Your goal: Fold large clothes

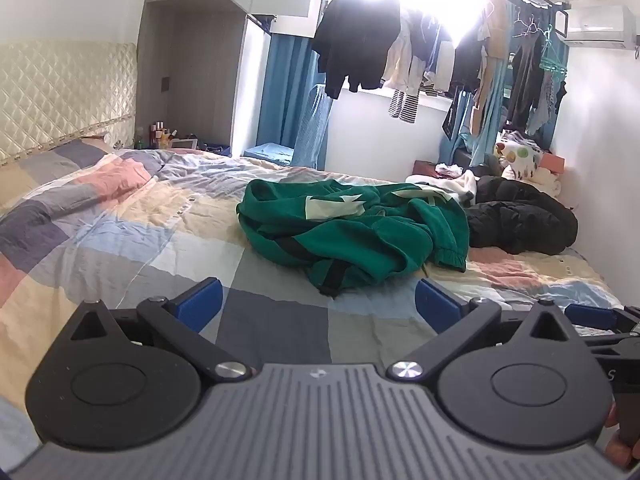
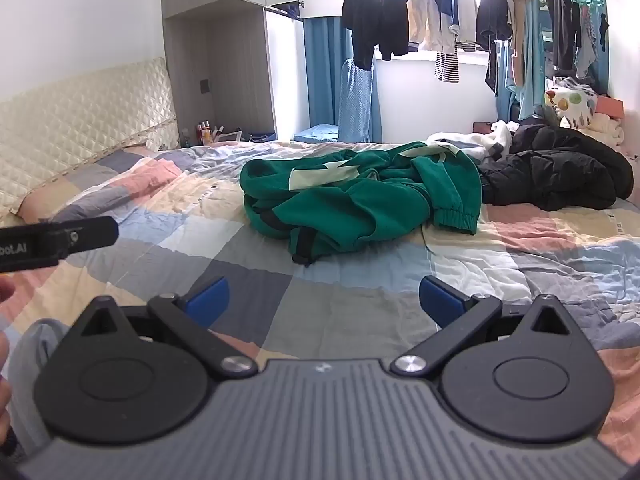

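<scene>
Ahead, a crumpled green garment (image 1: 352,232) lies mid-bed on the patchwork quilt (image 1: 120,232), its long axis running left to right, a cuffed end toward the right. Just beside it on the right sits a black puffer jacket (image 1: 520,220); laundry hangs at the window (image 1: 400,52). Both the left gripper (image 1: 318,304) and right gripper (image 2: 324,300) hover with jaws wide, empty.

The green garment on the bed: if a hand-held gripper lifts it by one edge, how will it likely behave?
The green garment lies crumpled in soft folds, so it will probably drape and hang limp. Its thick-looking fabric and elastic cuff suggest a sweatshirt, likely somewhat heavy. Pushed, it would probably bunch on the quilt rather than slide.
</scene>
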A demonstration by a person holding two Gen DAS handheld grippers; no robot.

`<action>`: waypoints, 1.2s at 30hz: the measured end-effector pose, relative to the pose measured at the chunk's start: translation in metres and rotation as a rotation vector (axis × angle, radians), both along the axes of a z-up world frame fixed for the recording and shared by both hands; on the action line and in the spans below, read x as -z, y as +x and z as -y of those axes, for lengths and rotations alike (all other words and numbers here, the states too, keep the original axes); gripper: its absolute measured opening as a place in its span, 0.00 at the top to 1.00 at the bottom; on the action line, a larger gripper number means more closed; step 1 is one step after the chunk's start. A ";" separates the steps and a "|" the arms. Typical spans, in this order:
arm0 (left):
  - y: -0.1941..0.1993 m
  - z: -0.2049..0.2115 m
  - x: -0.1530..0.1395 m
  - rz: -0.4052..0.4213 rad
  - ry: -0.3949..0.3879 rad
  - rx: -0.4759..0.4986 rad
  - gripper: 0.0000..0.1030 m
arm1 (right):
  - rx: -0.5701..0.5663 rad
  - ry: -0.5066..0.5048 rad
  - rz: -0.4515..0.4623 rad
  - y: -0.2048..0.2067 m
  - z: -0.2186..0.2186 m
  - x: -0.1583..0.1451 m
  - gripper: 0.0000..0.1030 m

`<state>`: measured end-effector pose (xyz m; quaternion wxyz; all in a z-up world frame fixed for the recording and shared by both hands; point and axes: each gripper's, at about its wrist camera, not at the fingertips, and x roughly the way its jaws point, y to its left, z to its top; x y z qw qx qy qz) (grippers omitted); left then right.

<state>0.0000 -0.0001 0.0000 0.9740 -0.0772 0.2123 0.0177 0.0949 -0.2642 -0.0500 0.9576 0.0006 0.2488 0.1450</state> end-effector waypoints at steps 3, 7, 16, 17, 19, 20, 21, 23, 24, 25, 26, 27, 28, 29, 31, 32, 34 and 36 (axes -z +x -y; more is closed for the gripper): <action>-0.001 0.001 0.000 0.008 0.010 -0.009 0.00 | 0.004 0.010 -0.003 0.000 0.000 0.000 0.00; -0.005 0.000 -0.003 0.018 0.012 -0.006 0.00 | 0.005 0.001 0.002 -0.001 -0.003 -0.002 0.00; -0.003 0.005 -0.003 0.015 0.007 -0.012 0.00 | 0.012 0.016 -0.011 0.002 0.008 0.004 0.00; -0.003 0.005 -0.002 0.016 0.008 -0.011 0.00 | 0.013 0.016 -0.012 0.000 0.006 0.002 0.00; -0.003 0.005 -0.003 0.015 0.008 -0.011 0.00 | 0.012 0.017 -0.011 -0.001 0.005 0.001 0.00; -0.003 0.004 -0.003 0.015 0.007 -0.010 0.00 | 0.013 0.016 -0.010 -0.001 0.005 0.002 0.00; -0.003 0.004 -0.003 0.015 0.006 -0.009 0.00 | 0.014 0.017 -0.011 -0.001 0.006 0.002 0.00; -0.003 0.004 -0.003 0.014 0.006 -0.010 0.00 | 0.012 0.017 -0.011 -0.001 0.006 0.002 0.00; -0.004 0.008 -0.001 0.014 0.007 -0.008 0.00 | 0.013 0.016 -0.011 -0.001 0.005 0.002 0.00; -0.004 0.008 -0.001 0.013 0.006 -0.008 0.00 | 0.012 0.014 -0.011 0.000 0.005 0.002 0.00; -0.001 0.007 0.000 0.013 0.007 -0.007 0.00 | 0.012 0.015 -0.011 0.000 0.005 0.002 0.00; -0.001 0.008 -0.001 0.013 0.007 -0.007 0.00 | 0.011 0.015 -0.011 0.000 0.005 0.002 0.00; -0.001 0.007 0.000 0.013 0.007 -0.008 0.00 | 0.012 0.015 -0.011 0.000 0.005 0.002 0.00; -0.001 0.007 0.000 0.013 0.006 -0.008 0.00 | 0.013 0.015 -0.010 0.000 0.005 0.002 0.00; 0.000 0.010 0.000 0.015 0.005 -0.006 0.00 | 0.012 0.016 -0.010 0.000 0.005 0.002 0.00; 0.000 0.009 0.000 0.015 0.006 -0.007 0.00 | 0.012 0.015 -0.010 -0.001 0.005 0.002 0.00; -0.001 0.009 -0.001 0.015 0.006 -0.005 0.00 | 0.014 0.013 -0.011 -0.001 0.005 0.001 0.00; -0.001 0.008 -0.001 0.015 0.004 -0.005 0.00 | 0.015 0.013 -0.011 -0.001 0.005 0.002 0.00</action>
